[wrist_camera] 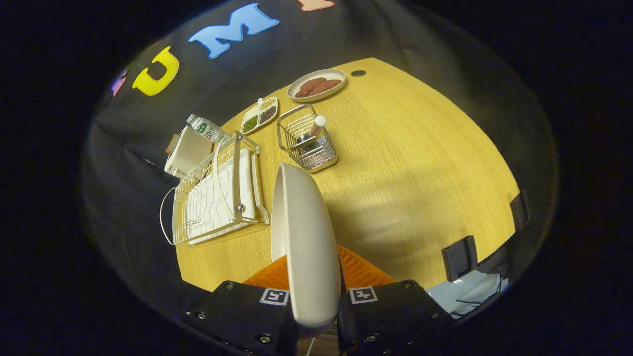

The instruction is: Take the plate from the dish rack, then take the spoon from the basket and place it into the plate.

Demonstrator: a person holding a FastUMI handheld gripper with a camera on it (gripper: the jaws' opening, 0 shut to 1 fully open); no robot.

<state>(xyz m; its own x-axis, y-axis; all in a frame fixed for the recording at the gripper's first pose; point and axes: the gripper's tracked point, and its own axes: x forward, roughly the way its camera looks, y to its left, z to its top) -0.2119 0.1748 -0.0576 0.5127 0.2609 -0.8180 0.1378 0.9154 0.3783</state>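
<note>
Plate [304, 247]: stiff, smooth, likely slippery and breakable; held upright, edge-on.
Tool [316, 306]: clamped on the plate's rim.
Surface [420, 163]: below.

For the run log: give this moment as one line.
stage: plate out of rack | hand-held gripper: shut on plate, held on edge above table | dish rack: empty | spoon: in basket

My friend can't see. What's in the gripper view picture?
The gripper is shut on a round white plate held on edge above a yellow wooden table. Beyond it sit a white wire dish rack and a wire basket holding a white-handled spoon.
</note>
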